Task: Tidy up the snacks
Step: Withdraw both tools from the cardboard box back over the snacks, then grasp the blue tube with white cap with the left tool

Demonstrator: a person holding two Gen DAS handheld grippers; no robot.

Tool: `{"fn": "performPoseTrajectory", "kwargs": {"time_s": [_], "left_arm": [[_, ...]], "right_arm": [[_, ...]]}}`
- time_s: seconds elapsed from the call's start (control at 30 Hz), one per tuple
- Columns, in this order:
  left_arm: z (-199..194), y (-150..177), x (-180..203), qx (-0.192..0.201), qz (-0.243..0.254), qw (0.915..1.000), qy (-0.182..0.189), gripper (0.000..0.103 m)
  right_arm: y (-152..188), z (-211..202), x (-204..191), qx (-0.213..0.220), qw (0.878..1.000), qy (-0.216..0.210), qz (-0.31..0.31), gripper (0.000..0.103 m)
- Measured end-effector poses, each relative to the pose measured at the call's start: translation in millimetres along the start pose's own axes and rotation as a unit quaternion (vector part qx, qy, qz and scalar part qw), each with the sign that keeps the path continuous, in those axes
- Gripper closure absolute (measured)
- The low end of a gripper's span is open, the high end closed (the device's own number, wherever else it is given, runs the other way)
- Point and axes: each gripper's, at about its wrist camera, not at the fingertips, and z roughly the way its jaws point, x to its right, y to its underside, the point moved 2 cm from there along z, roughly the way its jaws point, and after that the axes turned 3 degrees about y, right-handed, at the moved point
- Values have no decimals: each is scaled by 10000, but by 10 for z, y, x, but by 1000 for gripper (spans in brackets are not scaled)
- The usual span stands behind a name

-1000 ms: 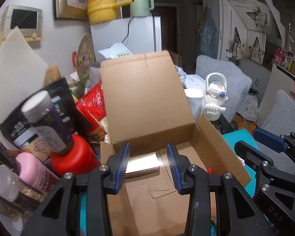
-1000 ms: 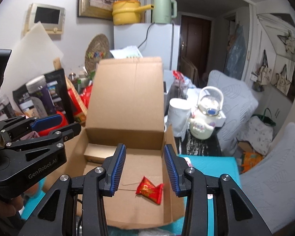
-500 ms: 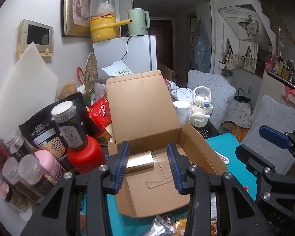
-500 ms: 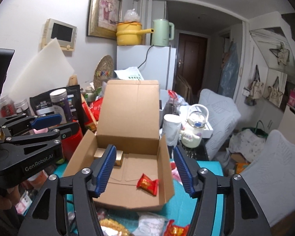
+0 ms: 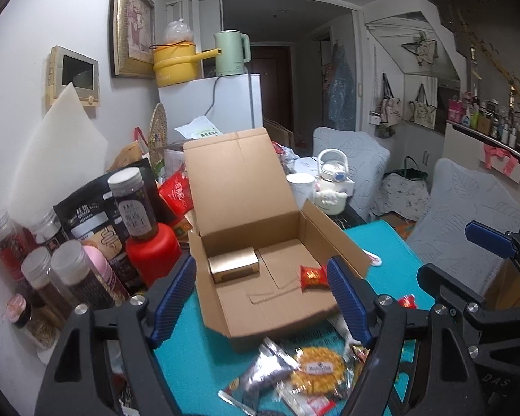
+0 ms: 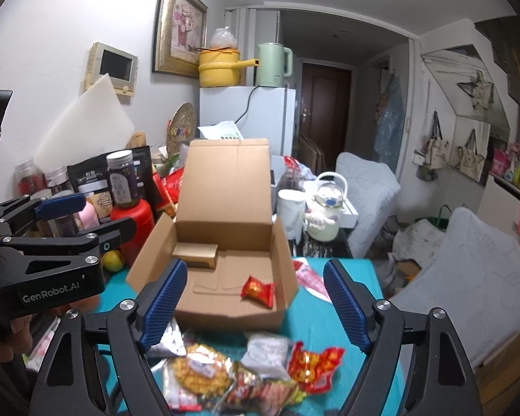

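Teal table (image 6: 332, 319); 1 box (image 6: 225, 187); 2 snacks inside.

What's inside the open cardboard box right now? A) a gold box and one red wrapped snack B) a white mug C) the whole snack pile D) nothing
A: the cardboard box holds a small gold box at its back left and one red wrapped snack; the other snacks lie outside it.

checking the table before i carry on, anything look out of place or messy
Mostly the snacks: a heap of loose packets lies on the teal table in front of the open cardboard box, which holds only a gold box and one red candy. Nothing looks spilled or damaged.
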Motion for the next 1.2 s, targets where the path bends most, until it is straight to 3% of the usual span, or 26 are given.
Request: {"fn": "performPoseTrajectory", "kwargs": {"time_s": [0.53, 1.2], "left_arm": [[-303, 667, 239, -305, 283, 9979, 500, 25], [-71, 1484, 478, -1182, 465, 9871, 980, 25]], "right_arm": [[763, -293, 1, -488, 9982, 50, 343, 18], [1672, -178, 81, -1227, 9907, -51, 590, 18]]}}
